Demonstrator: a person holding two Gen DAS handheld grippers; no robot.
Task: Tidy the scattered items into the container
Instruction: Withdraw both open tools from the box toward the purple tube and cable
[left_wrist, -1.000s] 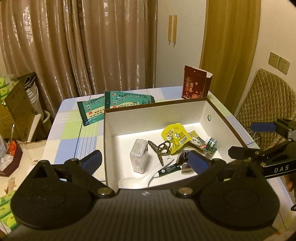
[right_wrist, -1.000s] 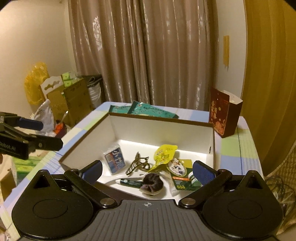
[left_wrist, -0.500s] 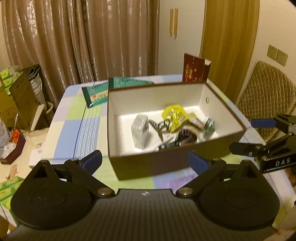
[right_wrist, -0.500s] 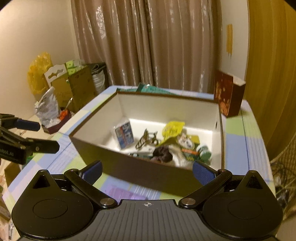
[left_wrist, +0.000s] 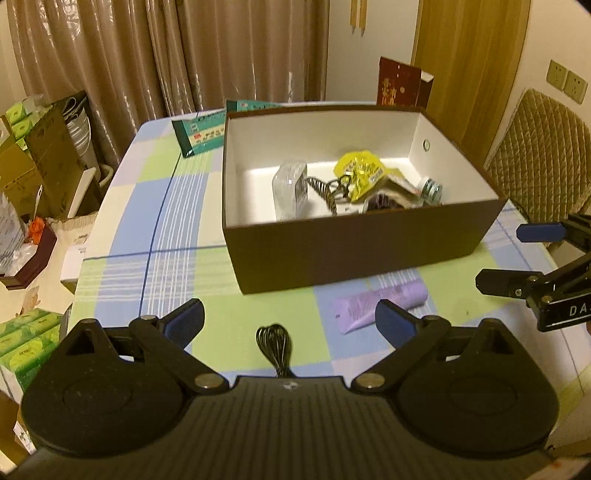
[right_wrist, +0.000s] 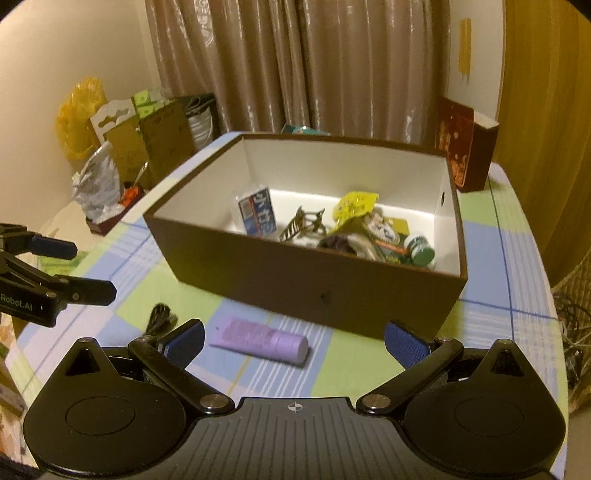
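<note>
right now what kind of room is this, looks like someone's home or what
Most likely a lived-in home, perhaps a dining corner: a table under a blue-and-green checked cloth, long shiny brown curtains, a quilted tan chair and stacked cardboard boxes beside it.

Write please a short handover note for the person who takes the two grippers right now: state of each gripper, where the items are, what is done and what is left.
Left gripper: open, holding nothing, above the near table edge.
Right gripper: open, holding nothing, in front of the box.
Brown box: on the checked tablecloth, already holding a tissue pack, hair claw, yellow packet, small green jar and other small items.
Left to do: purple tube and coiled black cable lie on the cloth in front of the box.
Green packets and a red carton sit behind the box, also outside it.
</note>
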